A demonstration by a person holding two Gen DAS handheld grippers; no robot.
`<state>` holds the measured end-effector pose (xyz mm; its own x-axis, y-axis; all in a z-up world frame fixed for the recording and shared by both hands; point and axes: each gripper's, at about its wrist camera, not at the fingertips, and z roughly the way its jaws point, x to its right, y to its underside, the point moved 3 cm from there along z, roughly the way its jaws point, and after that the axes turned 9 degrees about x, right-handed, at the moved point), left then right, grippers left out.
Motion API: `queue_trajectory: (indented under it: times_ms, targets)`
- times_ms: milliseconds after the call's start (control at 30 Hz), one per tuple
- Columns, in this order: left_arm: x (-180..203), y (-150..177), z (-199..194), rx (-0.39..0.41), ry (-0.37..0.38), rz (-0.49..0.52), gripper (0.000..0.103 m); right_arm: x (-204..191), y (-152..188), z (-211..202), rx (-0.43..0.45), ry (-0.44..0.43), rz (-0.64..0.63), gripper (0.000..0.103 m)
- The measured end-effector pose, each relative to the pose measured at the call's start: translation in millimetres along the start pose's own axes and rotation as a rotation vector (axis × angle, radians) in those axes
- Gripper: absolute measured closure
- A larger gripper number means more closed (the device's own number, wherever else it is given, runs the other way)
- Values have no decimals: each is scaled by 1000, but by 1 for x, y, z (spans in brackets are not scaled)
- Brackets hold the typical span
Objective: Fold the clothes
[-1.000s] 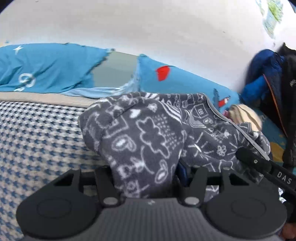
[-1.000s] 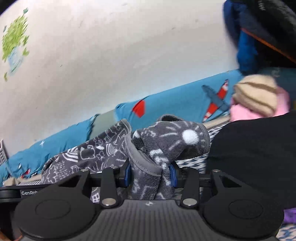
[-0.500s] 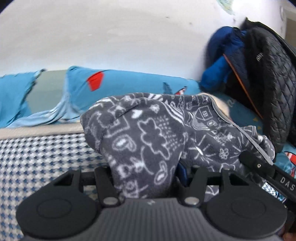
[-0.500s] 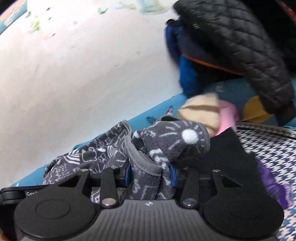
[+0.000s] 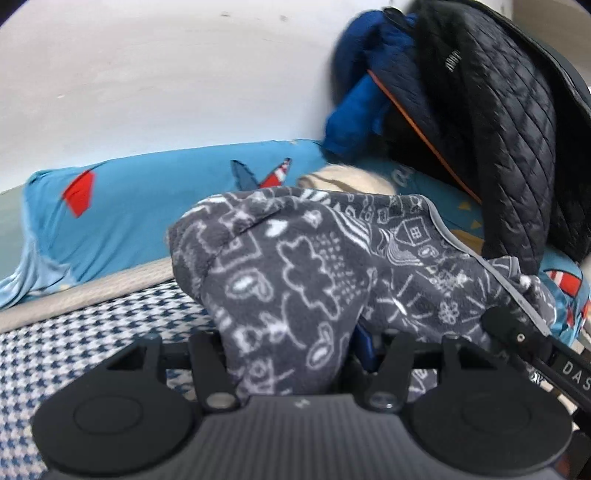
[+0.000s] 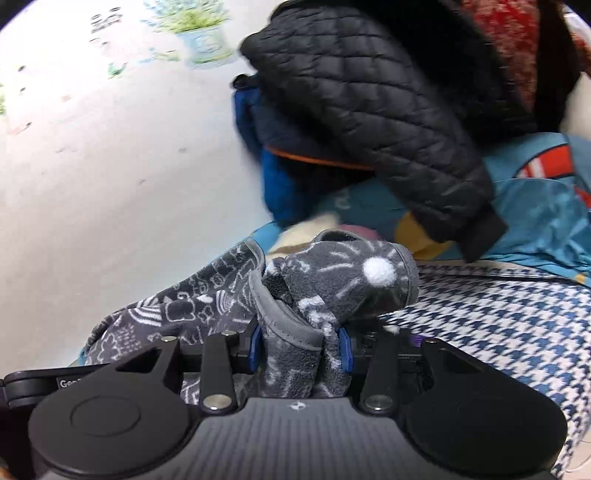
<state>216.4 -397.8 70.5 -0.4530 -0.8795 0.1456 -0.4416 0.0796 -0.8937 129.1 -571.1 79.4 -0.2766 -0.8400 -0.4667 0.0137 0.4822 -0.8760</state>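
grey doodle-print fleece garment (image 5: 295, 273): bunched, lifted above the blue-white houndstooth cover (image 5: 74, 354), stretched between both tools
left gripper (image 5: 291, 350): clamped on a thick fold of fleece, jaws partly apart around it
right gripper (image 6: 299, 350): blue pads pinching the garment's grey-trimmed edge
black quilted jacket (image 6: 369, 92): heaped behind, near the wall

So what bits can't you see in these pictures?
- Left tool: its fingers, buried in the grey fleece, left view.
- Fleece: what garment it is; bunched in both views.
- Beige thing: mostly behind the fleece, blurred.
- Wall sticker: blurred, right view.
- Red knit: cut off by the top edge.
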Motion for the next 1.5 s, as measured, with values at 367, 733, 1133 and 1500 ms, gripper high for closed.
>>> queue_trajectory:
  times_ms: [367,733,1133,1500]
  targets:
    - [13,-8,61,-42,2,51,41,23,10,17,-63,163,69,61]
    - [-38,-38,34,-7,-22,-199,21,34,2,10,-88,213,75,49]
    - [-65,-47,0,49,-129,-211,17,25,-25,-25,110,221,-49,52]
    - [-62,-46,22,45,-189,-195,12,-17,5,-4,-17,-102,-112,80]
